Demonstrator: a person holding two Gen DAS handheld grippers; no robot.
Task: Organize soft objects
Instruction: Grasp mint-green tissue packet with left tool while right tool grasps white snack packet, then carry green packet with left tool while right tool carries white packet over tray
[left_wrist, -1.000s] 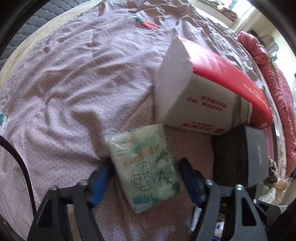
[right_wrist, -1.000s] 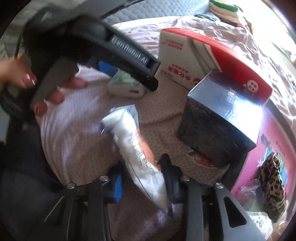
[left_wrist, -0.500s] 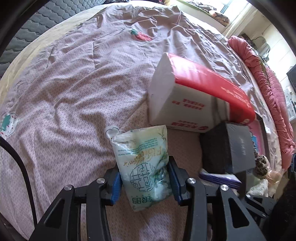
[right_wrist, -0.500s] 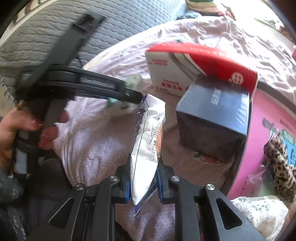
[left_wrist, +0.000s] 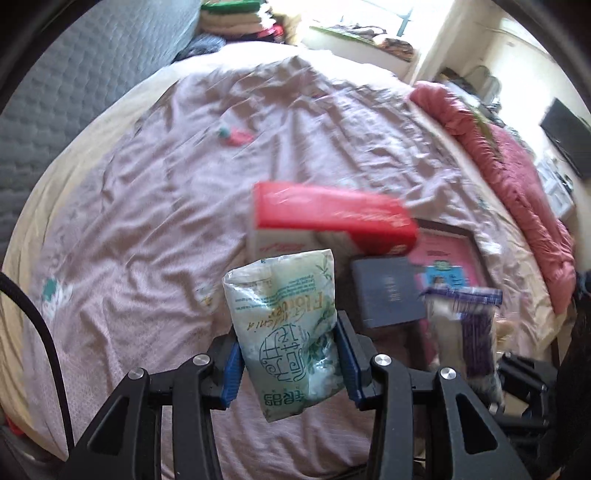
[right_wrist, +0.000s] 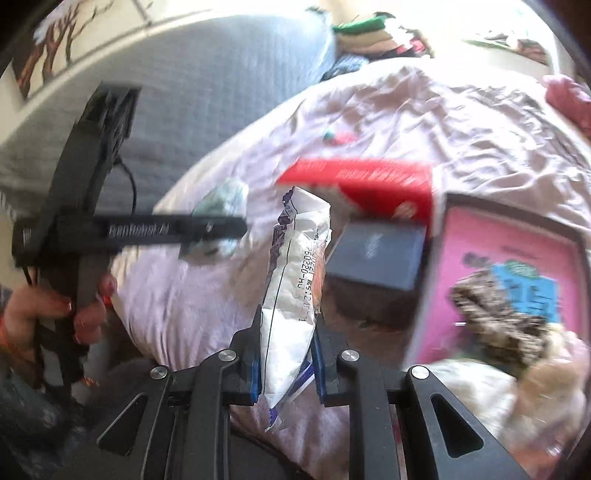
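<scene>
My left gripper (left_wrist: 290, 354) is shut on a green-and-white tissue pack (left_wrist: 286, 325) and holds it up above the bed. My right gripper (right_wrist: 286, 360) is shut on a white-and-purple soft packet (right_wrist: 295, 291), held upright in the air. The left gripper (right_wrist: 218, 229) with its green pack also shows in the right wrist view, to the left. The purple packet (left_wrist: 465, 325) shows blurred at the right of the left wrist view.
A pink patterned sheet (left_wrist: 184, 184) covers the bed. On it stand a red-and-white tissue pack (left_wrist: 328, 218), a dark box (left_wrist: 388, 291) and a pink box (right_wrist: 509, 266) holding a leopard-print cloth (right_wrist: 495, 306). A red quilt (left_wrist: 517, 177) lies along the right edge.
Both grippers closed on their packs and lifted them off the bed. Both views now look from higher up, with more of the bed and room in sight.
</scene>
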